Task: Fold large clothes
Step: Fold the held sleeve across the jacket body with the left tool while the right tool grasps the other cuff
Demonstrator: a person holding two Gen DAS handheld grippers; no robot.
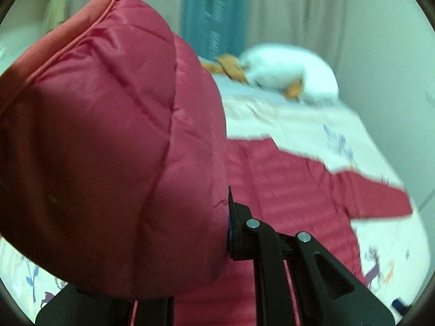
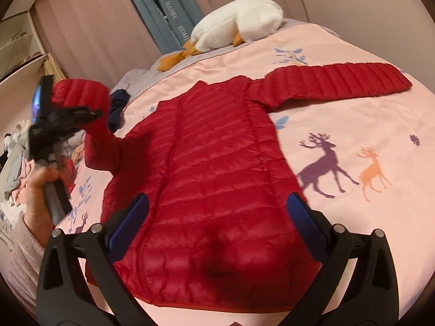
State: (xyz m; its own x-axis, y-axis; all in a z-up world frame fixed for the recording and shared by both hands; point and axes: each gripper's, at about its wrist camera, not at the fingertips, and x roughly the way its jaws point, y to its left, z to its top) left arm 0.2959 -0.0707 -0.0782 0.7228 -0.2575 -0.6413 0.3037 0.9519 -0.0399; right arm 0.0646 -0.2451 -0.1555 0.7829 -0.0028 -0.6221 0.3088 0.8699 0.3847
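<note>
A: What fills the right wrist view?
B: A pink deer-print bedspread (image 2: 353,103), with a red quilted down jacket (image 2: 206,163) spread flat mid-frame.
A: Its sleeves?
B: One lies outstretched at upper right; the other is lifted at left, pinched in the left gripper (image 2: 92,114), jaws clamped on it.
A: The right gripper (image 2: 217,212)?
B: Bottom centre, jaws wide, empty. A plush goose (image 2: 239,24) lies at the top.
</note>
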